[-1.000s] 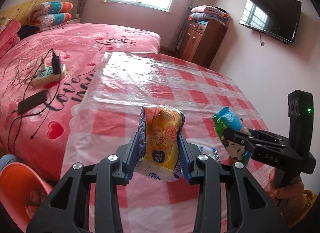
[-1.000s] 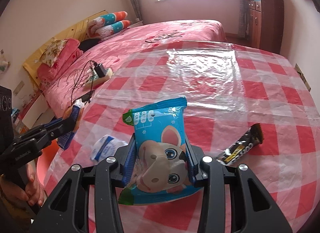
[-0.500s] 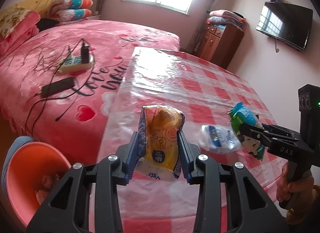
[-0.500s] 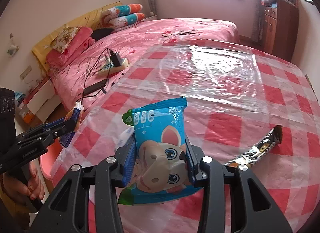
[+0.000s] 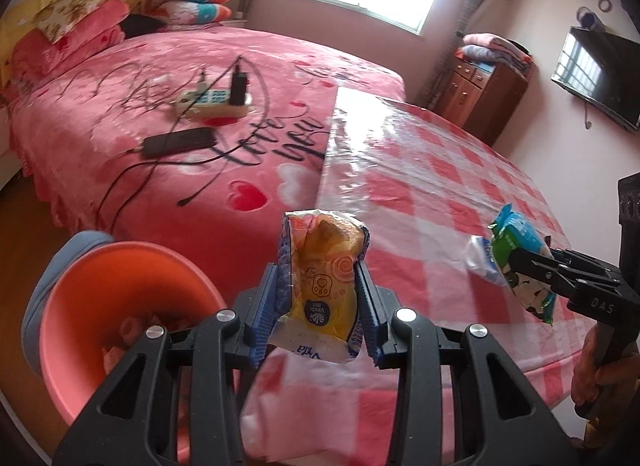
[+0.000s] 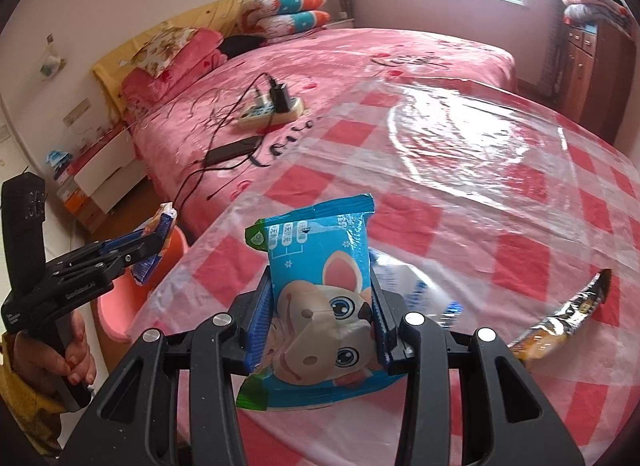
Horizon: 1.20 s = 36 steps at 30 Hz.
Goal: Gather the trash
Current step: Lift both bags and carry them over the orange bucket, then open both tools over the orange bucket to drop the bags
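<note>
Since last frame both hands swung toward the orange bin | left gripper fingers pinch yellow wrapper, right gripper fingers pinch blue packet, both over worktop edge | we judge both light, crinkly, slippery: hold mid-body

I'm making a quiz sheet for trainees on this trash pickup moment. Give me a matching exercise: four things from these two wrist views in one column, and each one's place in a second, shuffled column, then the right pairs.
Things:
1. yellow bread wrapper
2. blue rabbit wrapper
3. black snack-bar wrapper
4. power strip

Places:
A. lying on the pink bedspread
B. clamped in the left gripper
C. lying on the checked tablecloth
D. clamped in the right gripper

Pairs: 1-B, 2-D, 3-C, 4-A
</note>
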Each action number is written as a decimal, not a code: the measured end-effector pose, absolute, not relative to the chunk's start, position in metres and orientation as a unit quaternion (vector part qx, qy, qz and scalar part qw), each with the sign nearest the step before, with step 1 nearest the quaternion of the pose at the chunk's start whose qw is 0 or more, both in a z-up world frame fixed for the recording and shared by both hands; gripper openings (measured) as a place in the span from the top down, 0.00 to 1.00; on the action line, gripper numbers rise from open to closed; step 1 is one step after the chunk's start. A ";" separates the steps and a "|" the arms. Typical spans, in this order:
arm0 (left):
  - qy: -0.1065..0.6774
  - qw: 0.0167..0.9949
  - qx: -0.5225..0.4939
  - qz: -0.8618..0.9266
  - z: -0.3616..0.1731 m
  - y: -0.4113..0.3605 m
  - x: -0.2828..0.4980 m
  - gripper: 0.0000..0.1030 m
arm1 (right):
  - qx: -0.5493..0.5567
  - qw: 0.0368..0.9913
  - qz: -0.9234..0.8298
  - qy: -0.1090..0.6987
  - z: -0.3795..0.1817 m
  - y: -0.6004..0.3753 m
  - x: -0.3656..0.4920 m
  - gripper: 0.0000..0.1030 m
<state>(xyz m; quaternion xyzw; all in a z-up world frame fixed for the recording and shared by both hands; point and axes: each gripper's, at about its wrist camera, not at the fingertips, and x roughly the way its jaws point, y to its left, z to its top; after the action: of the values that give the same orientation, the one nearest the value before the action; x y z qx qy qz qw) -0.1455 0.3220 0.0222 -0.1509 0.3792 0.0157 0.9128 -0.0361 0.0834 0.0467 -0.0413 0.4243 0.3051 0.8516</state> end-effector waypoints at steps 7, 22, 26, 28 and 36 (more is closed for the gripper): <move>0.385 0.907 -0.165 0.053 0.013 0.354 -0.163 0.61 | -0.062 0.834 0.340 0.429 0.047 0.122 -0.047 0.58; 0.398 0.887 -0.198 0.127 -0.019 0.418 -0.203 0.61 | -0.127 0.779 0.436 0.433 0.045 0.232 -0.080 0.58; 0.400 0.883 -0.205 0.139 -0.026 0.430 -0.210 0.61 | -0.141 0.765 0.455 0.434 0.041 0.259 -0.087 0.58; 0.400 0.880 -0.210 0.145 -0.030 0.436 -0.212 0.61 | -0.150 0.759 0.464 0.432 0.040 0.272 -0.093 0.58; 0.404 0.873 -0.225 0.158 -0.040 0.451 -0.220 0.61 | -0.172 0.735 0.490 0.437 0.027 0.312 -0.105 0.58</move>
<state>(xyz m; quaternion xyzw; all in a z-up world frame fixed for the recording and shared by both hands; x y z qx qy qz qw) -0.2195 0.4505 -0.0402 -0.2250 0.4037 0.1581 0.8726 -0.1051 0.3121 0.0272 -0.1717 0.4366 0.4897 0.7349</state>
